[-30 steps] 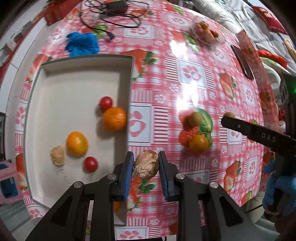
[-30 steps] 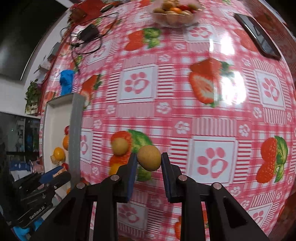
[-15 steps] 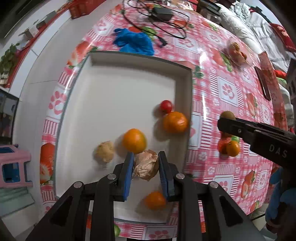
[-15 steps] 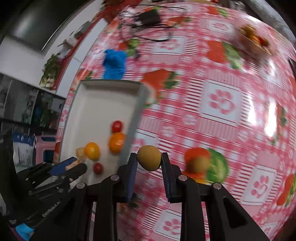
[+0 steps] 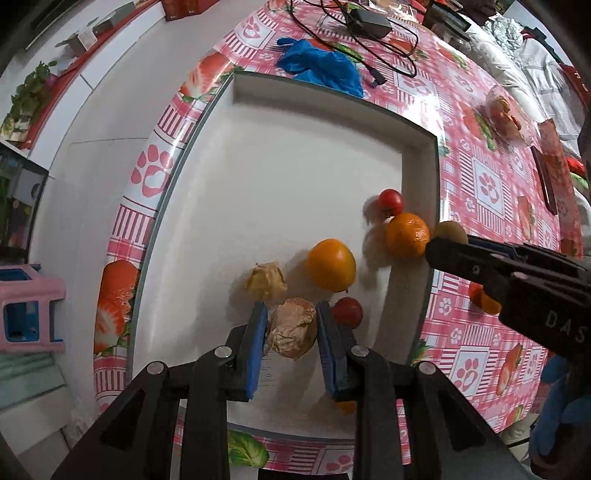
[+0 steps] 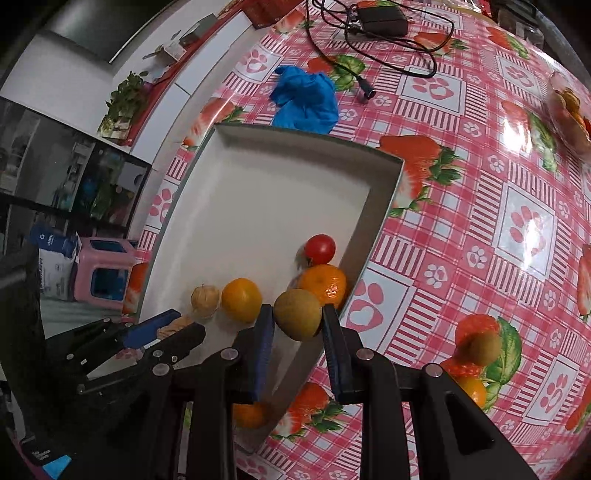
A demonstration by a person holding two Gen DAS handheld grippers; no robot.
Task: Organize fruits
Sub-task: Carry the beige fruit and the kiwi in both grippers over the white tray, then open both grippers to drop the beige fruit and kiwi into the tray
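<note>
Both loaded grippers now over tray (image 5: pixel 419 127), oranges (image 5: pixel 331 264) beneath

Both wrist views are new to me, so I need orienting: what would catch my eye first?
Each tool grips a fruit over the white tray: the left tool a papery husked fruit, the right tool a brownish-green round fruit. In the tray lie two oranges, two red tomatoes and another husked fruit, all on a pink strawberry-print tablecloth.

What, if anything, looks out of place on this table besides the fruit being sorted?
A crumpled blue glove lies on the tablecloth just beyond the white tray's far wall, and a black charger with tangled cable sprawls behind it. Neither belongs with the fruit; nothing looks spilled or damaged.
</note>
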